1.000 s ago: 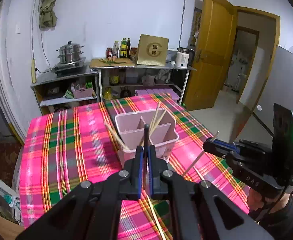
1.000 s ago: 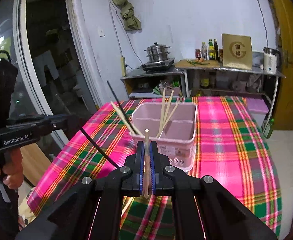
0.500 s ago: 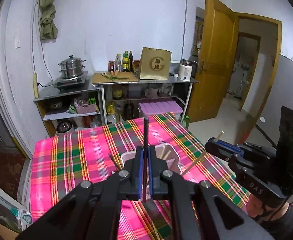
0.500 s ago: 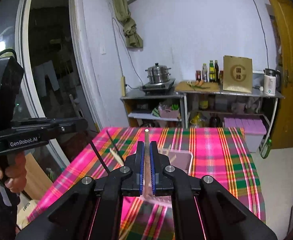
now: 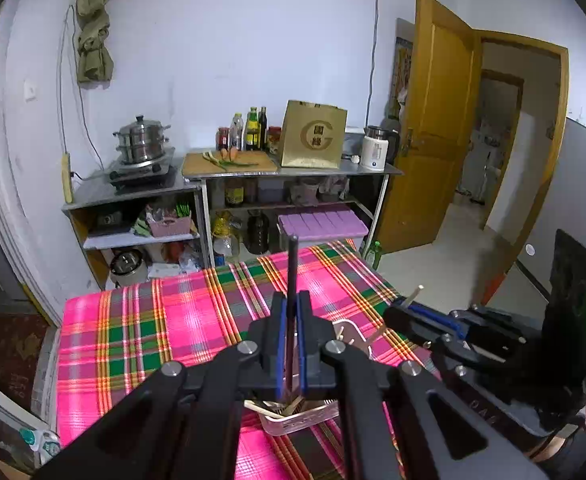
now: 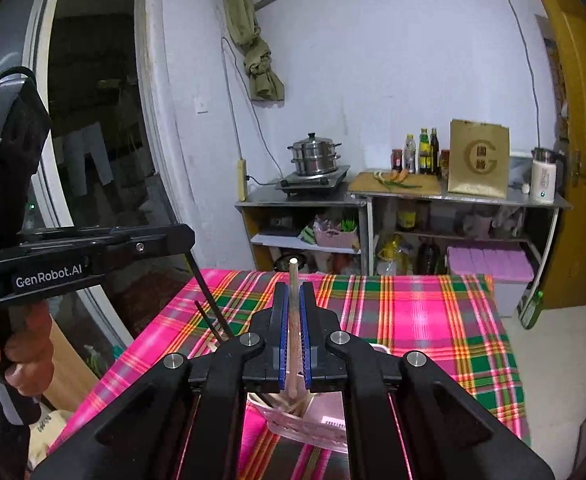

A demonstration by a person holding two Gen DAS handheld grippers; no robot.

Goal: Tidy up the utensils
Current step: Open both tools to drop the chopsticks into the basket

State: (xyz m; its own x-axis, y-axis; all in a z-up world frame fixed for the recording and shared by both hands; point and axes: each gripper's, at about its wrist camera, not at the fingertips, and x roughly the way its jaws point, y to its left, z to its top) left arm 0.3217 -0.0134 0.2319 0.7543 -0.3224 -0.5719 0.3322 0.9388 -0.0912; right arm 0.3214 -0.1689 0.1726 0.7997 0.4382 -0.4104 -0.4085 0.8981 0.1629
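My left gripper is shut on a black chopstick that stands upright between its blue pads. Under its fingers, on the plaid table, a pink divided holder with several wooden chopsticks shows only in part. My right gripper is shut on a pale wooden chopstick, also upright, above the same holder. In the right wrist view the left gripper is at the left, its black chopstick slanting down. The right gripper shows at the right of the left wrist view.
Metal shelves along the back wall carry a steamer pot, bottles, a gold box and a kettle. A purple stool stands behind the table. An open wooden door is at the right, a glass door at the left.
Both grippers have risen and drawn back, each with its chopstick. The holder has dropped from the middle of both views to under the fingers, mostly hidden.
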